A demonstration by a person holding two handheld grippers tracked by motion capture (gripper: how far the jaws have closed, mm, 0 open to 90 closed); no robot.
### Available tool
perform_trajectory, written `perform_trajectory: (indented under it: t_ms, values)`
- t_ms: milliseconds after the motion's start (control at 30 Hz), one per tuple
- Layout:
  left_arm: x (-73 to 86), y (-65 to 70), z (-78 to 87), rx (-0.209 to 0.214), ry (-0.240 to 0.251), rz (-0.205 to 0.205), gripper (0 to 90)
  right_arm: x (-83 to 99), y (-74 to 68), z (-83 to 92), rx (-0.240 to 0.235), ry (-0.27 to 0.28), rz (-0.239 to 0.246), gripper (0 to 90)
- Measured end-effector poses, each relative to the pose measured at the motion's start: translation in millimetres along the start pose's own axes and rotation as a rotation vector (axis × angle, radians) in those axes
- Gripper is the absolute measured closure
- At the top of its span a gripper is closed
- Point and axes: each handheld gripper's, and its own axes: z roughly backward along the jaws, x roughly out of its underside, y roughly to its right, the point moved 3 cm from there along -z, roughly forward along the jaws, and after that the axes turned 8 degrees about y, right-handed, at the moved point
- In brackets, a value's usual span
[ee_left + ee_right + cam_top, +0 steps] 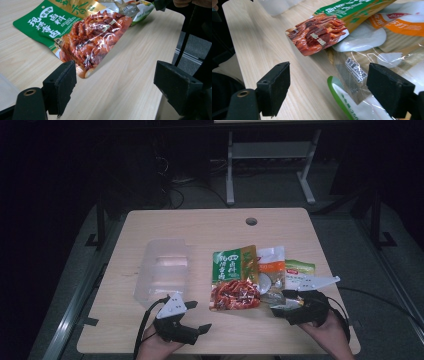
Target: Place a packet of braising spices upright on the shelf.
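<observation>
The green-and-red food pouch [234, 279] lies flat mid-desk [150, 222], between both wide-open, empty hand-held grippers, left [195, 316] and right [282, 302]. Light, floppy, slick film probably; its raised near corner looks best to pinch.

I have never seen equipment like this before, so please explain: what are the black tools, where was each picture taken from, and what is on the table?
A person sits at a wooden table and holds a hand tool in each hand. Each tool has two black jaws that can pinch things. The high view looks down from above: the left gripper is at the left, the right gripper at the right. The other two pictures come from small cameras riding on each tool, looking out between its jaws. On the table lie a green and red food packet, an orange and white packet, a green and white packet and a clear plastic container. Both tools stand open and hold nothing.
</observation>
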Motion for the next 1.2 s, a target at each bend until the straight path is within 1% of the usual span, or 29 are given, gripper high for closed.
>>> perform_trajectory:
  t_ms: [33,67,200,233,267,333,367,533,767,900,933,967,1033,1067,1100,1133,1200]
  values:
    - [-1.3,-0.3,-1.1,-0.003,0.001,0.002,18.2,-0.4,1.1,0.0,0.0,0.001,-0.005,17.7]
    - [-3.0,-1.8,-2.8,-0.006,0.0,-0.006,18.3,-0.7,2.3,-0.1,0.003,-0.004,-0.012,17.0]
    - [-8.8,-5.7,-11.4,-0.002,0.0,-0.011,18.3,-4.4,7.6,-1.1,0.005,-0.007,-0.016,16.4]
    - [-10.8,-6.7,-14.4,0.002,0.003,-0.011,18.3,-5.4,7.6,-1.5,0.008,-0.01,-0.023,16.2]
    - [-12.2,-7.2,-16.8,0.005,0.005,-0.009,18.4,-7.2,8.4,-2.3,0.006,-0.01,-0.016,15.9]
    - [-14.3,-8.6,-21.1,0.008,0.005,-0.015,18.4,-10.6,8.7,-4.5,0.005,-0.009,-0.02,15.5]
    - [-15.5,-9.3,-24.3,0.012,0.006,-0.017,18.5,-11.8,9.3,-5.4,0.003,-0.01,-0.01,15.5]
    - [-15.2,-12.5,-31.5,0.014,0.007,-0.018,18.5,-20.7,9.6,-11.0,0.007,-0.018,-0.013,14.5]
    - [-12.8,-12.8,-33.5,0.016,0.009,-0.02,18.4,-30.4,14.6,-19.2,0.009,-0.043,-0.027,14.4]
    - [-11.2,-13.2,-36.2,0.018,0.005,-0.023,18.4,-43.5,16.9,-23.7,0.006,-0.048,-0.025,14.2]
    - [-11.0,-13.3,-36.5,0.017,0.003,-0.024,18.4,-48.3,17.5,-25.8,0.008,-0.058,-0.023,14.2]
    - [-10.5,-13.2,-37.5,0.017,0.0,-0.026,18.4,-50.1,18.4,-26.8,0.008,-0.059,-0.013,14.2]
    - [-9.7,-12.9,-38.9,0.016,-0.007,-0.031,18.4,-57.8,18.9,-30.1,0.006,-0.064,-0.009,14.3]
    - [-9.4,-13.0,-39.3,0.016,-0.007,-0.031,18.5,-62.4,19.8,-32.8,0.004,-0.07,0.003,14.4]
    - [-9.2,-13.1,-39.6,0.018,-0.008,-0.029,18.5,-66.0,19.6,-34.8,0.008,-0.074,-0.004,14.4]
    - [-9.1,-13.3,-39.8,0.019,-0.009,-0.029,18.5,-69.4,21.2,-37.3,0.008,-0.08,0.006,14.4]
    - [-9.0,-13.9,-40.2,0.02,-0.009,-0.029,18.5,-75.6,24.3,-42.7,0.013,-0.092,0.005,14.5]
